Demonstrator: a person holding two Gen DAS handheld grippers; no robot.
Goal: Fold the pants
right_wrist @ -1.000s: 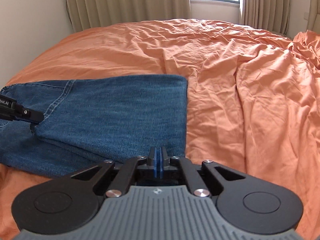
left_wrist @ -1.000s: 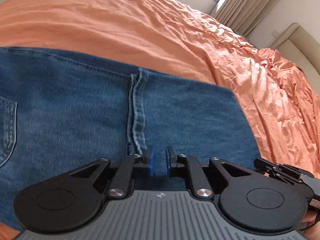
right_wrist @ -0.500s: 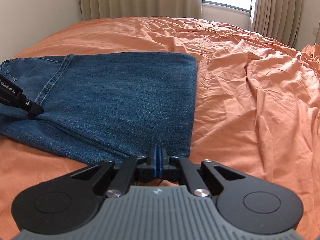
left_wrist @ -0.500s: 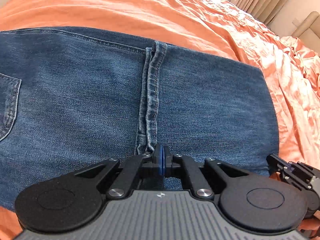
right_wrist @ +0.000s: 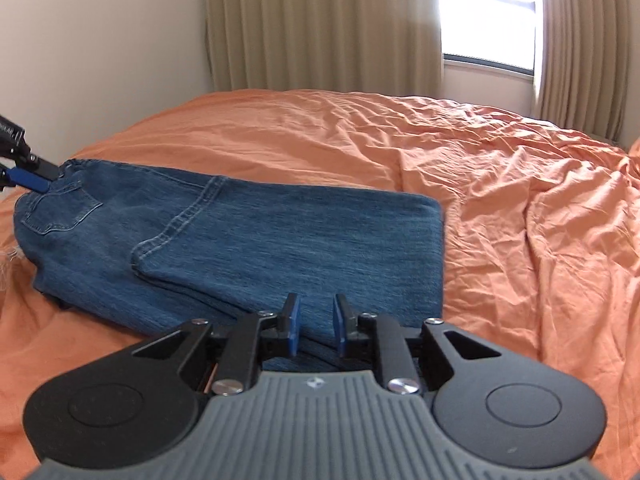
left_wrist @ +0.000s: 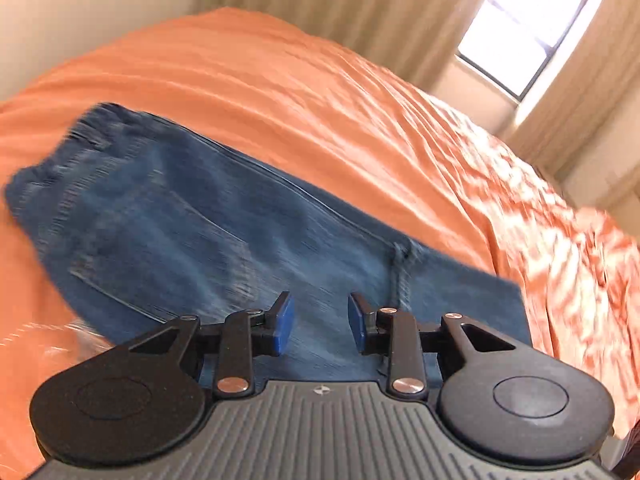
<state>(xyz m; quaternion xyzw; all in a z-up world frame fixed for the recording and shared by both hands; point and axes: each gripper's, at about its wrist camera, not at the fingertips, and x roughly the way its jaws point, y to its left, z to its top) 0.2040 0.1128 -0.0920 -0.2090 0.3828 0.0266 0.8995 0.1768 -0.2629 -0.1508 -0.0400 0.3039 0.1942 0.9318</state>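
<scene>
The jeans (right_wrist: pixel 256 240) are lying folded on the orange bed (right_wrist: pixel 520 220), legs doubled over toward the waist, so the bundle is sitting compact and flat. Both grippers are hovering at its near edge with fingers apart and gripping nothing: the left gripper (left_wrist: pixel 319 326) nearer the waist, the right gripper (right_wrist: pixel 315 322) by the fold, probably releasing.

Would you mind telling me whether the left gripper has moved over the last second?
Yes. The left gripper has opened and backed away from the folded blue denim jeans, toward their waistband end.
</scene>
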